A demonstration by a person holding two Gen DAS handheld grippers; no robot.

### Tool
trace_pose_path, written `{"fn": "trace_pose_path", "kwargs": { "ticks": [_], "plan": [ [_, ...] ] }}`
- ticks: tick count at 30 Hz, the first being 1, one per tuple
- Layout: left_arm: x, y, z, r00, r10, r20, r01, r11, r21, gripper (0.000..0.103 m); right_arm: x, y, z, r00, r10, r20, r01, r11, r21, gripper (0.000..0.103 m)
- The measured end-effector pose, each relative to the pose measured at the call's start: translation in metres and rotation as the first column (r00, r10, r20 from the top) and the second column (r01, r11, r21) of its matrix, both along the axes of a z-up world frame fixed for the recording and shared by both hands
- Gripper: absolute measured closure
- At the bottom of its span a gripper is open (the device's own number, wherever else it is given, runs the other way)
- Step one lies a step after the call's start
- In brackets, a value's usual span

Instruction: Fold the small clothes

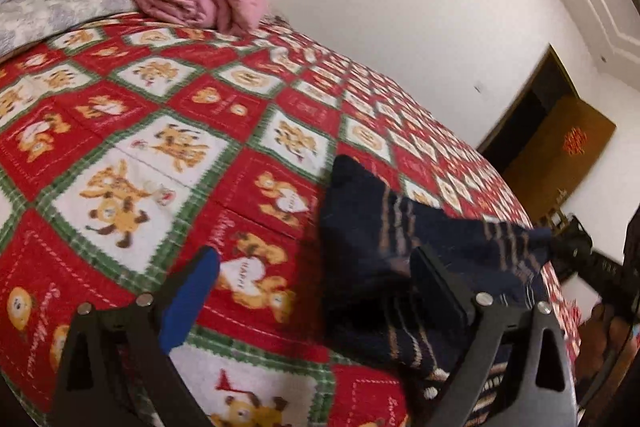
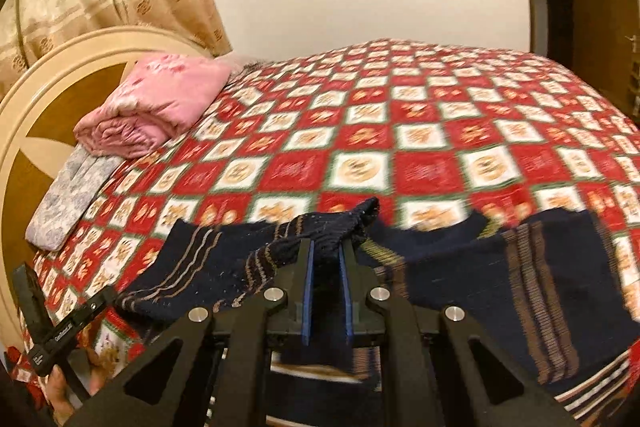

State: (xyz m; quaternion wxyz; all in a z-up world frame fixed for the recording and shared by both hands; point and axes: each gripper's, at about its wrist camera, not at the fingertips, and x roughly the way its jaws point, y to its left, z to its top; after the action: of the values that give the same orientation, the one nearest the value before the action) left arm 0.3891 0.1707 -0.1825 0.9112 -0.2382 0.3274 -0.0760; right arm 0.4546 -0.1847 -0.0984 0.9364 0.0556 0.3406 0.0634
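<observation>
A dark navy knitted garment (image 2: 460, 267) with tan stripes lies on the red patchwork bedspread (image 2: 400, 131). My right gripper (image 2: 326, 247) is shut on a bunched fold of it and holds that fold raised. In the left wrist view the same garment (image 1: 384, 247) lies at the right, one end pulled toward the right gripper (image 1: 580, 247). My left gripper (image 1: 316, 263) is open, its blue-padded finger (image 1: 192, 291) over bare bedspread and its other finger (image 1: 436, 287) over the garment. Nothing is between its pads.
A folded pink quilt (image 2: 160, 103) and a grey patterned pillow (image 2: 72, 195) sit by the round wooden headboard (image 2: 48, 115). Curtains hang behind. A dark doorway and wooden door (image 1: 560, 131) stand past the bed's far side.
</observation>
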Motion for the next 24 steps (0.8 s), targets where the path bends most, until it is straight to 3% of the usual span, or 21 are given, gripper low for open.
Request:
{"fn": "trace_pose_path", "kwargs": {
  "ticks": [11,17,19,22,24],
  "plan": [
    [0.003,-0.025,0.003,0.995,-0.098,-0.004,0.098,0.989,0.107,0.000,0.000,-0.076,-0.006,0.995,-0.099,-0.002,0.099,0.995,-0.020,0.092],
    [0.010,-0.030,0.015,0.999,-0.013,-0.036,0.020,0.980,0.196,0.000,-0.003,-0.107,-0.028,0.990,-0.137,-0.037,0.136,0.990,-0.030,0.092],
    [0.016,-0.041,0.014,0.999,-0.025,-0.048,0.035,0.976,0.215,0.000,0.001,-0.116,-0.042,0.986,-0.151,-0.070,0.149,0.988,-0.030,0.092],
    [0.029,-0.074,0.002,0.987,-0.080,-0.140,0.121,0.941,0.317,0.000,0.010,-0.120,-0.065,0.979,-0.139,-0.150,0.136,0.990,-0.029,0.092],
    [0.033,-0.098,-0.006,0.976,-0.097,-0.194,0.176,0.879,0.443,0.000,0.009,-0.120,-0.076,0.973,-0.155,-0.174,0.146,0.987,-0.063,0.092]
  ]
}}
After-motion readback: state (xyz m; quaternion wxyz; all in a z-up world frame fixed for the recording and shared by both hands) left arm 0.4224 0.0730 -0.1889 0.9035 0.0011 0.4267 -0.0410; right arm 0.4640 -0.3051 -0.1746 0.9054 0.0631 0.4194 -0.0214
